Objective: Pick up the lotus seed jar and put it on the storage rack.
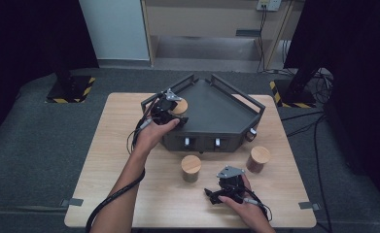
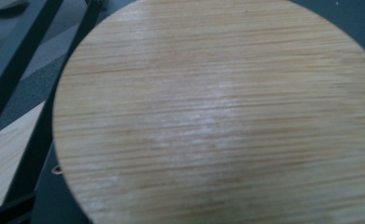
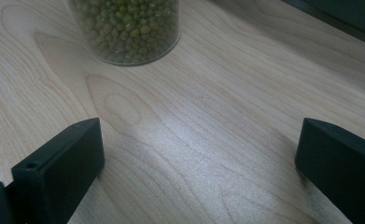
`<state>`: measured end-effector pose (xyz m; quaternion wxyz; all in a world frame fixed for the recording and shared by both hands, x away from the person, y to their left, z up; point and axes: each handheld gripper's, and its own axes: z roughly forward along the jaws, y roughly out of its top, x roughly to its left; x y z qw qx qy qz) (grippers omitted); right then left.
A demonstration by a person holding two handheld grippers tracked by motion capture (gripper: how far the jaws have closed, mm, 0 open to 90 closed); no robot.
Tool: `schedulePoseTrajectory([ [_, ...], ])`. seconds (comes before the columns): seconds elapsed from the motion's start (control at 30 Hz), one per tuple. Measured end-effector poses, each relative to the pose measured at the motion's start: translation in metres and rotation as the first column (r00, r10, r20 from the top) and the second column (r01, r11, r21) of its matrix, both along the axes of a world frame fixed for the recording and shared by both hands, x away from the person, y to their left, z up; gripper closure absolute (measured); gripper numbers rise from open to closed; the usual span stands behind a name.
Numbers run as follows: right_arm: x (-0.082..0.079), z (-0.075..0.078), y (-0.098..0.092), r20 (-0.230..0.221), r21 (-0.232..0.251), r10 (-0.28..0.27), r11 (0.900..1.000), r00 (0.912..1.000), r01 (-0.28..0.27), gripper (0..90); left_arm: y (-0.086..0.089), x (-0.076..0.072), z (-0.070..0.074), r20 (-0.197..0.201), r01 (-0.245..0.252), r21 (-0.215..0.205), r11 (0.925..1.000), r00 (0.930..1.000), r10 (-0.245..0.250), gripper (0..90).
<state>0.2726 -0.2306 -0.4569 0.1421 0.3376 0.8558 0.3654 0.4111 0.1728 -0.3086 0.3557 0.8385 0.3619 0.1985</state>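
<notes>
- So, dark tray (image 1: 226, 109) sits at far-centre of the wooden table (image 1: 114, 160): angular shape w/ raised rail sides, flat dark floor, small clips on its front wall.
- One jar w/ bamboo lid (image 1: 180, 106) is at the tray's left-front corner, over the tray floor; whether it's resting on the floor or held just above it, can't tell.
- Left gripper (image 1: 170, 110) is clamped on that jar, jaws as close together as they go around it; the hand comes in over the tray's left rail.
- From the left gripper view the lid (image 2: 217, 112) is a round disc, pale straw-coloured, fine horizontal grain, slight sheen mid-surface; tray rails (image 2: 17, 60) run diagonally beside it at left.
- Jar contents can't be made out.
- On the table in front of the tray: middle jar (image 1: 191, 168), bamboo lid, glass body full of small green beans (image 3: 126, 28), standing upright.
- Brown jar (image 1: 258, 159), same lid type, stands to its right, near the tray's front-right corner; the two are well apart.
- Right gripper (image 1: 225, 190) rests low at the near edge, fingers wide apart w/ nothing but bare wood between them, green-bean jar just ahead of it.
- Nothing blocks the tray floor beyond the held jar.
</notes>
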Motion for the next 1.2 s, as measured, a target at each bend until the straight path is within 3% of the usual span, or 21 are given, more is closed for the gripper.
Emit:
schedulePoseTrajectory([
  [0.17, 0.0, 0.0, 0.0, 0.0, 0.0, 0.0, 1.0, 1.0, 0.0, 1.6, 0.0, 0.004, -0.006, -0.017, -0.003, -0.009, 1.0, 0.9998, 0.003, 24.4],
  [0.33, 0.0, 0.0, 0.0, 0.0, 0.0, 0.0, 1.0, 1.0, 0.0, 1.6, 0.008, 0.008, -0.015, -0.038, -0.01, -0.059, 0.9982, 0.9992, 0.008, 24.3],
  [0.73, 0.0, 0.0, 0.0, 0.0, 0.0, 0.0, 1.0, 1.0, 0.0, 1.5, 0.008, 0.008, -0.019, -0.036, -0.016, -0.065, 0.9978, 0.9993, 0.013, 23.6],
  [0.83, 0.0, 0.0, 0.0, 0.0, 0.0, 0.0, 1.0, 1.0, 0.0, 1.5, 0.003, 0.004, -0.017, -0.025, -0.016, -0.033, 0.9993, 0.9996, 0.015, 23.1],
  [1.2, 0.0, 0.0, 0.0, 0.0, 0.0, 0.0, 1.0, 1.0, 0.0, 1.5, 0.013, -0.016, -0.001, 0.005, -0.036, -0.044, 0.9984, 0.9993, 0.036, 7.2],
])
